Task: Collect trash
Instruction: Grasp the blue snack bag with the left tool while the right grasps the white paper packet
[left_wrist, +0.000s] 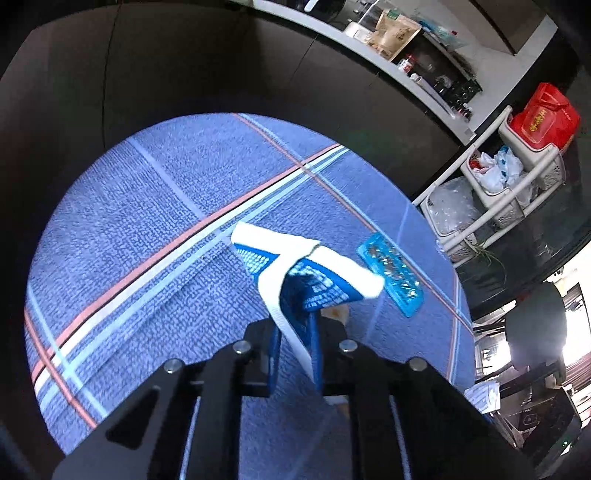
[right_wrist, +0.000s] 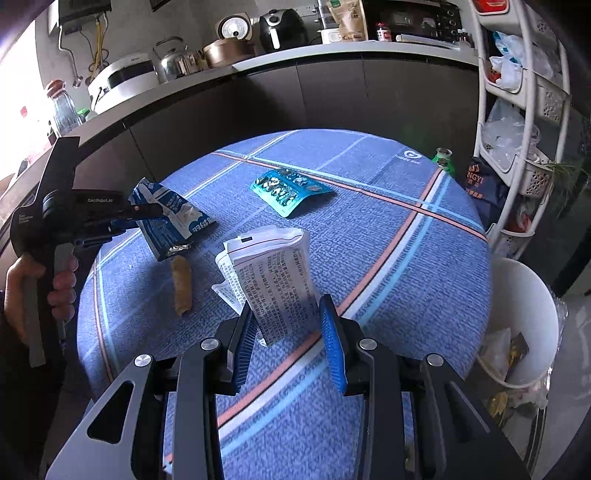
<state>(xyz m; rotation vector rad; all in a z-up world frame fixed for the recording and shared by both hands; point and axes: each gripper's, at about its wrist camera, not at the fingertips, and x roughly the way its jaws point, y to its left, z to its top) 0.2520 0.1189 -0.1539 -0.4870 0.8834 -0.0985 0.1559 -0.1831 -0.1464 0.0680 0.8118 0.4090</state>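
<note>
My left gripper (left_wrist: 293, 332) is shut on a blue and white snack wrapper (left_wrist: 306, 273) and holds it above the round table with the blue plaid cloth (left_wrist: 147, 229). In the right wrist view the left gripper (right_wrist: 155, 212) holds the same wrapper (right_wrist: 170, 221) over the table's left side. My right gripper (right_wrist: 290, 332) is open, its blue pads either side of the near end of a folded white printed leaflet (right_wrist: 273, 273) on the cloth. A blue blister pack (right_wrist: 290, 190) lies further back; it also shows in the left wrist view (left_wrist: 391, 273). A brown food stick (right_wrist: 182, 284) lies left of the leaflet.
A white trash bin (right_wrist: 524, 321) with rubbish inside stands right of the table. A white basket rack (right_wrist: 517, 110) stands behind it. A green bottle (right_wrist: 443, 158) and a dark bag (right_wrist: 484, 184) sit at the table's far right edge. A dark counter (right_wrist: 258, 92) with appliances runs behind.
</note>
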